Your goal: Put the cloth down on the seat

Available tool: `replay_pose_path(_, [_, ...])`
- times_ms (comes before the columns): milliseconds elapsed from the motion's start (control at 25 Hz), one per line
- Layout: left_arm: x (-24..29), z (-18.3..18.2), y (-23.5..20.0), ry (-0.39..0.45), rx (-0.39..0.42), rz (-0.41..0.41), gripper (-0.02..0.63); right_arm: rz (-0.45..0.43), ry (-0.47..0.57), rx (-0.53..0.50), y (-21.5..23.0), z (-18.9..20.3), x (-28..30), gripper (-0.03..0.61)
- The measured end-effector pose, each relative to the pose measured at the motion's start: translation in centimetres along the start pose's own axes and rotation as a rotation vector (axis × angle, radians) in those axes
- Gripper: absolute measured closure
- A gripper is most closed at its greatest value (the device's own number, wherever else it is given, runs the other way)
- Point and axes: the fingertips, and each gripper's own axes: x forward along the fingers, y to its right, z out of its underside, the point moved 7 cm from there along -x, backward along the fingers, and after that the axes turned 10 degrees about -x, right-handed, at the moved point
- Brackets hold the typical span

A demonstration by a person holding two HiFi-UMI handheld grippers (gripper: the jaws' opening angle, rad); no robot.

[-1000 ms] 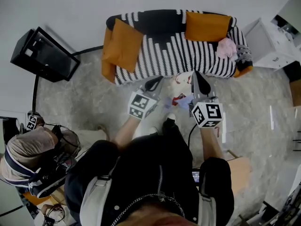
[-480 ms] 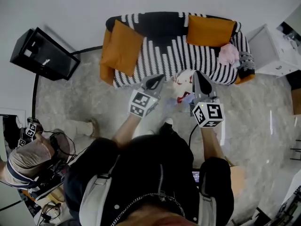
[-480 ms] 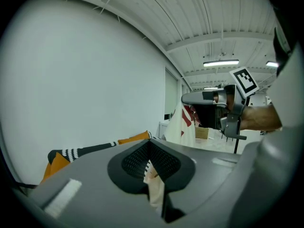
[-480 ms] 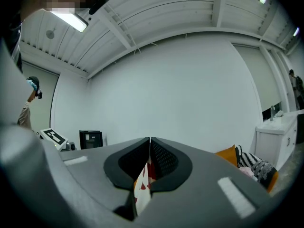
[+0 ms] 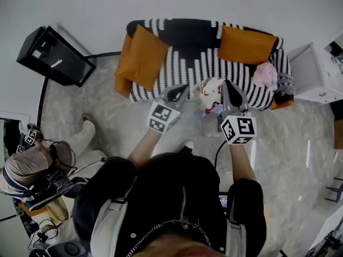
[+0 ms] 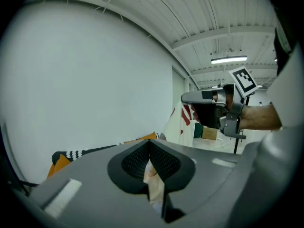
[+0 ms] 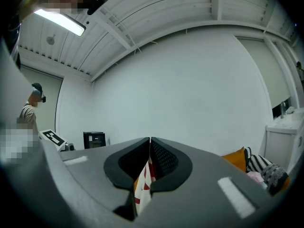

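Note:
A white cloth [image 5: 210, 92] with red marks hangs between my two grippers, just in front of the black-and-white striped sofa [image 5: 201, 63]. My left gripper [image 5: 178, 90] is shut on one edge of the cloth [image 6: 153, 182], and my right gripper [image 5: 228, 86] is shut on the other edge of the cloth [image 7: 143, 182]. Both grippers point at the sofa's seat [image 5: 187, 68] and are held about level. In the left gripper view the right gripper [image 6: 216, 110] shows with the cloth draped beside it.
Orange cushions [image 5: 142, 58] [image 5: 246, 44] lie on the sofa, with a pink bundle [image 5: 265, 74] at its right end. A black box [image 5: 53, 55] stands to the left and a white cabinet [image 5: 316, 74] to the right. Another person [image 5: 37, 170] crouches at the lower left.
Both grippers have carried the cloth closer to the sofa's front edge. The person at the lower left has shifted position.

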Motion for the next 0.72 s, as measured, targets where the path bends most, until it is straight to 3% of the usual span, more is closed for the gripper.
replay_pose_path(400, [1.7, 0.2, -0.3, 0.000, -0.024, -0.062, 0.604, -0.053, 0.009, 0.031, 2.7, 0.2, 2.3, 0.568])
replay_pose_path(720, [4.7, -0.1, -3.1, -0.016, -0.042, -0.065, 0.604, -0.049, 0.006, 0.032, 4.1, 0.1, 5.6, 0.568])
